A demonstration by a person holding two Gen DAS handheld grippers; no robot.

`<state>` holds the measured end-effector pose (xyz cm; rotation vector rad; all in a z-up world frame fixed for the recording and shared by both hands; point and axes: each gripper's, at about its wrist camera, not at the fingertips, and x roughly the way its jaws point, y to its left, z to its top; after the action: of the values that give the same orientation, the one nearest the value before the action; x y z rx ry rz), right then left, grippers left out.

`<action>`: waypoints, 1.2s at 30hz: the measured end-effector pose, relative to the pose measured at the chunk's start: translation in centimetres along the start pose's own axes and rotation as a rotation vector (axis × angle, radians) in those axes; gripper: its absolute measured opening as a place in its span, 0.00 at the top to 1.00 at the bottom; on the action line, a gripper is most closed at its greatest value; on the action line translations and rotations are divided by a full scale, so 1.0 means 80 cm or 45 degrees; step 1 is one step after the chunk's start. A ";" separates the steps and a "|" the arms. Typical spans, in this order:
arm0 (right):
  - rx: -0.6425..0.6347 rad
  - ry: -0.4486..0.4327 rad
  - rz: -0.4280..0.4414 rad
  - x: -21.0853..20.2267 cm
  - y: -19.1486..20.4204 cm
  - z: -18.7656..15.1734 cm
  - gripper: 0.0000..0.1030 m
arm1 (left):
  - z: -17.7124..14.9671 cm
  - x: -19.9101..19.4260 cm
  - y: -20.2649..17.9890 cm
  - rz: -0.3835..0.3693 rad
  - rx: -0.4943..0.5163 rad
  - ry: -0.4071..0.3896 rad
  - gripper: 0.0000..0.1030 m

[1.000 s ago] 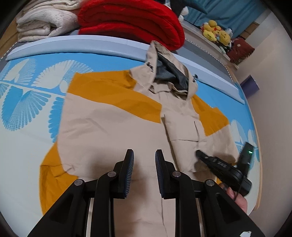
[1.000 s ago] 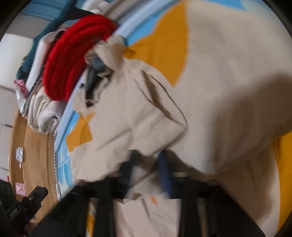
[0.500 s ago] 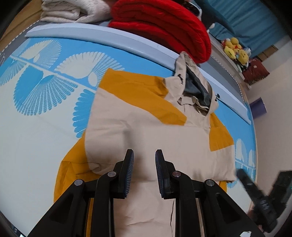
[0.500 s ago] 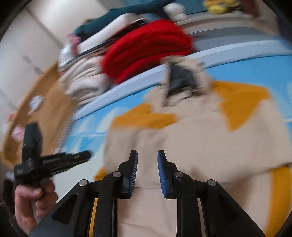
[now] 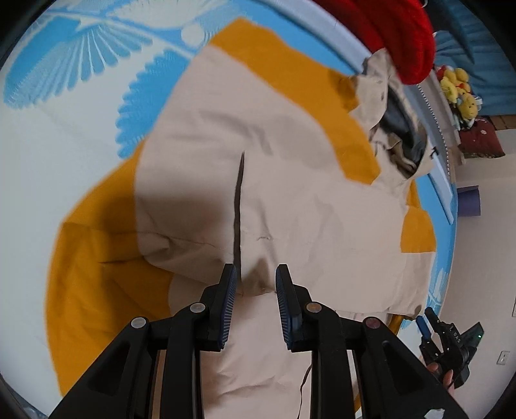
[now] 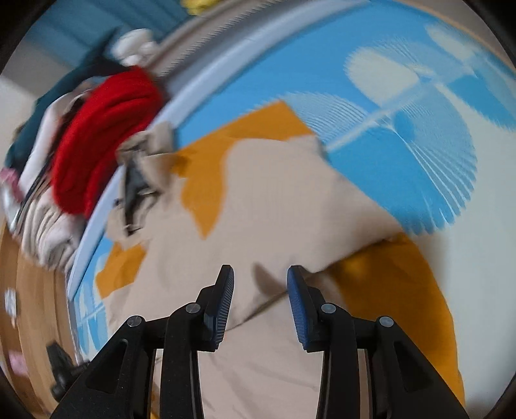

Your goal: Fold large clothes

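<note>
A large beige and mustard-yellow hooded jacket lies spread on a blue and white patterned mat, hood toward a red pile. It also shows in the right wrist view. My left gripper is open and empty, low over the jacket's beige body near a fold edge. My right gripper is open and empty, over the beige cloth next to a yellow sleeve. The right gripper also shows at the jacket's lower right corner in the left wrist view.
A folded red knit and light folded clothes lie beyond the mat's pale rim. Yellow plush toys sit at the far right. A wooden floor lies to the left of the mat.
The left gripper has dropped closer to the jacket. The right gripper has swung right toward the yellow sleeve and its fingers have spread wider. The right view is motion-blurred.
</note>
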<state>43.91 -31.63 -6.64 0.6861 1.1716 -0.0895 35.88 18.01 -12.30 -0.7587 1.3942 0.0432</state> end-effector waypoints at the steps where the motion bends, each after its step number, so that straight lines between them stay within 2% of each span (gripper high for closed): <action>1: 0.035 0.023 0.008 0.011 -0.007 0.002 0.65 | -0.001 0.006 -0.001 0.004 0.000 0.010 0.79; 3: 0.096 0.070 0.037 0.025 -0.019 0.009 0.65 | -0.003 0.015 -0.003 0.021 -0.005 0.027 0.79; 6: 0.143 0.081 0.057 0.036 -0.029 0.017 0.65 | -0.003 0.023 -0.010 0.036 0.014 0.033 0.84; 8: 0.177 0.086 0.073 0.040 -0.034 0.021 0.65 | -0.002 0.022 -0.013 0.055 0.042 0.025 0.94; 11: 0.240 0.105 0.093 0.045 -0.040 0.019 0.65 | 0.002 -0.008 -0.016 0.071 0.067 -0.106 0.98; 14: 0.274 0.134 0.098 0.050 -0.044 0.015 0.65 | 0.007 -0.063 -0.021 0.151 0.090 -0.342 0.99; 16: 0.289 0.153 0.082 0.053 -0.045 0.009 0.65 | 0.009 -0.077 -0.008 0.182 0.046 -0.378 0.98; 20: 0.306 0.179 0.052 0.062 -0.050 0.002 0.65 | 0.012 -0.052 0.035 0.210 -0.141 -0.212 0.94; 23: 0.342 0.188 0.030 0.067 -0.058 0.001 0.65 | 0.008 -0.054 0.045 0.240 -0.190 -0.240 0.93; 24: 0.352 0.191 0.016 0.069 -0.060 0.000 0.71 | 0.008 -0.056 0.041 0.221 -0.184 -0.248 0.92; 25: 0.358 0.188 0.001 0.068 -0.064 0.000 0.90 | 0.007 -0.059 0.039 0.201 -0.177 -0.256 0.89; 26: 0.362 0.176 -0.024 0.067 -0.067 0.000 0.98 | 0.008 -0.060 0.036 0.185 -0.166 -0.263 0.88; 28: 0.386 0.104 -0.100 0.056 -0.078 0.003 1.00 | 0.009 -0.058 0.029 0.173 -0.152 -0.261 0.86; 32: 0.442 0.027 -0.168 0.039 -0.094 0.012 1.00 | 0.011 -0.043 0.035 0.130 -0.182 -0.192 0.79; 35: 0.435 -0.037 -0.118 0.023 -0.080 0.009 0.95 | 0.009 -0.035 0.039 0.129 -0.207 -0.174 0.75; 36: 0.423 -0.025 -0.089 0.023 -0.073 0.006 0.86 | 0.009 -0.033 0.040 0.130 -0.212 -0.170 0.75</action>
<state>42.70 -36.02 -10.75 0.9336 1.1739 -0.3553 34.51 21.90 -11.43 -0.8068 1.3116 0.2876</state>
